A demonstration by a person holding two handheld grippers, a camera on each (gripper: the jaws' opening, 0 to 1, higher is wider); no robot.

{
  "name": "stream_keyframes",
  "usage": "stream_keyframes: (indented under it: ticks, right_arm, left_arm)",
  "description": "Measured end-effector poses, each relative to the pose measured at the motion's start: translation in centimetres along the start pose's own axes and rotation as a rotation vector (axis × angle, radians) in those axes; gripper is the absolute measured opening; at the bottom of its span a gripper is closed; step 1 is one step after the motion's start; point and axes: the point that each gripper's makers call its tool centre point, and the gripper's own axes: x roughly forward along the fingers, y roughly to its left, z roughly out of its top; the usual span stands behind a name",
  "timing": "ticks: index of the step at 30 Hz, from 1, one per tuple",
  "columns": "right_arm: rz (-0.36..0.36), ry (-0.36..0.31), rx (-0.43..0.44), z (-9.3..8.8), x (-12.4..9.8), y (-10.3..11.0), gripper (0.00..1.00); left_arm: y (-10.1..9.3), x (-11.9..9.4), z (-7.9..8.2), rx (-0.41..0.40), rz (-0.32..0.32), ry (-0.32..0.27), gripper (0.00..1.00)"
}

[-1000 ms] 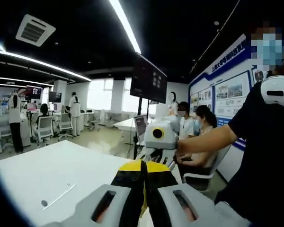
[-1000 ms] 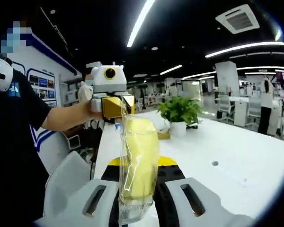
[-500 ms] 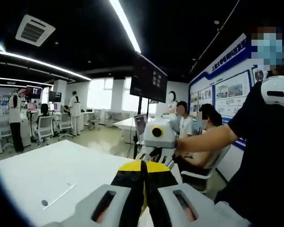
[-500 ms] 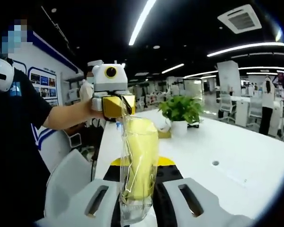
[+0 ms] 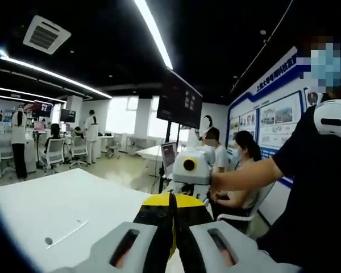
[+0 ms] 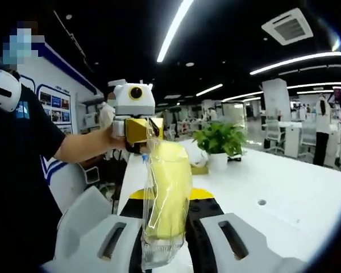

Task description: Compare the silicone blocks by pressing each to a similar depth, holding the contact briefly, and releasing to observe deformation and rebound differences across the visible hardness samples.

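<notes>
Bagged yellow silicone block [image 6: 166, 196] clamped between right hand-held gripper [image 6: 169, 227] jaws

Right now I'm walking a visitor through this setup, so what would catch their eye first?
Probably the yellow block in its clear wrapper, standing between the right tongs in the right gripper view, its top edge gripped by the left tongs. Behind, a leafy potted plant sits on the long white table.
</notes>
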Motion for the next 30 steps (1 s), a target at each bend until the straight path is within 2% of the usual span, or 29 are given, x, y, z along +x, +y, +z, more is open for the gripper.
stream_keyframes:
  ticks: [9,13,23,27,30]
  right_arm:
    - [-0.044,0.034,-0.008,-0.9,-0.6,-0.3,0.26]
    - [-0.063,0.038,0.004,-1.4,-1.0,-0.1,0.33]
    - [-0.13,0.003,0.008,-1.5,-1.8,-0.5,0.58]
    - [-0.157,-0.018,0.005,-1.4,-2.0,-0.5,0.71]
    - [-0.183,-0.02,-0.016,-1.5,-2.3,-0.6,0.75]
  left_arm:
    - [-0.4,0.3,-0.6,-0.02,-0.008,0.008,0.0]
    - [-0.8,0.4,-0.4,-0.041,-0.02,-0.009,0.0]
    - [-1.2,0.2,-0.5,-0.054,-0.023,-0.015,0.0]
    - [-1.0,-0.1,-0.4,-0.064,-0.012,-0.028,0.0]
    - [-1.0,-0.2,-0.4,-0.066,-0.007,-0.032,0.0]
